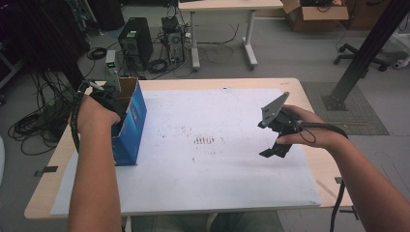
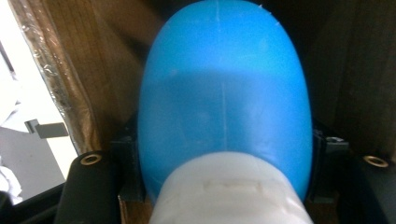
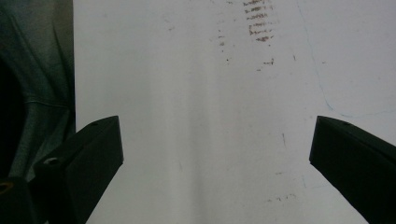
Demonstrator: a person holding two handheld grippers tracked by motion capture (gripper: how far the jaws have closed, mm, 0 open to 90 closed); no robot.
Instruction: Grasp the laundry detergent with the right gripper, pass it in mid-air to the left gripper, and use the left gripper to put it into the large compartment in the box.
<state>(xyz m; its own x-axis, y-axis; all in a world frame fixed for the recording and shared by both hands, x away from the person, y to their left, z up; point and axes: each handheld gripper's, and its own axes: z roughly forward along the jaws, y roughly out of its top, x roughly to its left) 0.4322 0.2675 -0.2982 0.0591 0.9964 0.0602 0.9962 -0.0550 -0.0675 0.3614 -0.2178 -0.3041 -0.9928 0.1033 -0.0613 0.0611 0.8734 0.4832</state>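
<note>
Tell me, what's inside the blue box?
Inside the blue box, the left gripper is shut on a blue bottle with a white cap, brown cardboard walls around it. The bottle covers whatever lies deeper in the box.

A wooden table [image 1: 309,166] carries a white sheet [image 1: 217,164] marked with brown smudges [image 1: 204,140], which lie between the two grippers and show ahead of the right gripper's jaws in its own view. Beyond the table, a black computer tower [image 1: 136,41], tangled cables [image 1: 34,123], a white desk [image 1: 227,6] and a cardboard box [image 1: 314,14] occupy the floor.
</note>
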